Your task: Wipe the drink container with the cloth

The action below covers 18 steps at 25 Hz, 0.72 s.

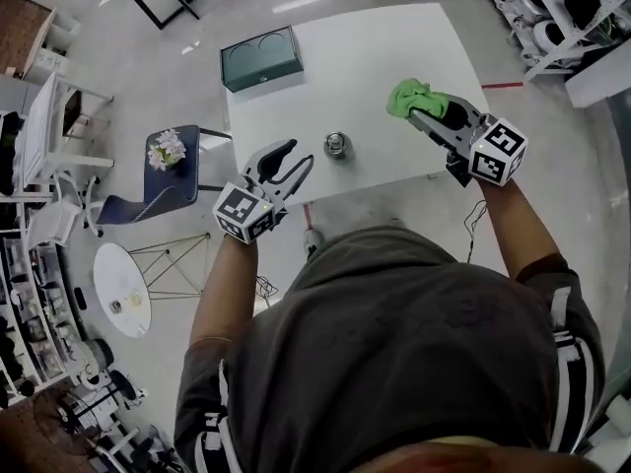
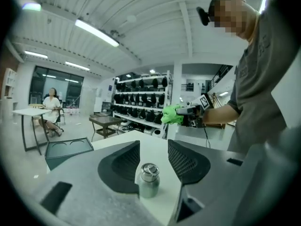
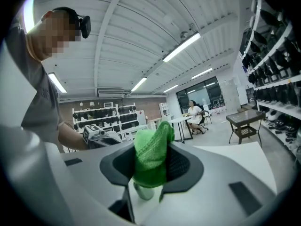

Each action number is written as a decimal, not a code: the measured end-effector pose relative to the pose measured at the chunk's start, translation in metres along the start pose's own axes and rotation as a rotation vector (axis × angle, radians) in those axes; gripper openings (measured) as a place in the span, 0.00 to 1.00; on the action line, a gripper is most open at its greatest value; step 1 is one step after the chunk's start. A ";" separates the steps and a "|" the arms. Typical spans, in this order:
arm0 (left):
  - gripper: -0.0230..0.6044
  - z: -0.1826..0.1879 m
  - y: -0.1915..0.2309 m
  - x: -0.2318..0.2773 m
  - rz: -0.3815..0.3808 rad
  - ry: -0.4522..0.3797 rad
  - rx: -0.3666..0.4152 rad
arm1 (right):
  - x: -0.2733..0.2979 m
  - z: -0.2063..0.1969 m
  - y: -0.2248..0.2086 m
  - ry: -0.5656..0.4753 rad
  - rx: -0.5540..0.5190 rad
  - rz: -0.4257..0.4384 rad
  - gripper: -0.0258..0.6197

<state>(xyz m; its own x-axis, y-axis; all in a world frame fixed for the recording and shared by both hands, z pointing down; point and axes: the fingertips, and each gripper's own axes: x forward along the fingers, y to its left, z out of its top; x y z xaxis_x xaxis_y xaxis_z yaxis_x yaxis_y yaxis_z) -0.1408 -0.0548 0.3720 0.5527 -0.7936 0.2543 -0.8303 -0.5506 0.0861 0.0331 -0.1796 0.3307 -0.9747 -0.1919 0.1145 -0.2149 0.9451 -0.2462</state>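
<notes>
Left claw [image 1: 298,155] before upright container [image 1: 337,146]

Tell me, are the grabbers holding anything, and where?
The right gripper pinches the green cloth by its bunched middle. The left gripper is open and empty; the drink container stands untouched.

drink container [image 1: 337,146]: small steel flask, capped, upright, frame centre | cloth [image 1: 410,97]: green, bunched, clamped in right gripper [image 1: 432,113], upper right of centre

Open lab, equipment racks [image 2: 141,100], white table [image 1: 345,77]
</notes>
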 end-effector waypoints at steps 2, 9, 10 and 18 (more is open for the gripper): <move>0.33 -0.026 0.007 0.009 -0.071 0.058 0.035 | 0.011 -0.012 -0.003 0.024 0.003 -0.022 0.24; 0.53 -0.109 0.013 0.068 -0.256 0.258 0.169 | 0.032 -0.067 -0.016 0.139 0.005 -0.021 0.24; 0.54 -0.117 0.014 0.074 -0.270 0.265 0.179 | 0.036 -0.077 -0.015 0.163 0.000 -0.008 0.24; 0.55 -0.149 0.015 0.105 -0.368 0.283 0.281 | 0.062 -0.150 0.000 0.316 -0.041 0.166 0.24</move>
<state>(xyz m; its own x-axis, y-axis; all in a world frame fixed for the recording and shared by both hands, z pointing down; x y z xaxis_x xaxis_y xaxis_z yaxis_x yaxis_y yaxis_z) -0.1062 -0.1076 0.5436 0.7303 -0.4557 0.5090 -0.5126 -0.8580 -0.0326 -0.0178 -0.1521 0.4821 -0.9277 0.0499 0.3699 -0.0468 0.9676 -0.2479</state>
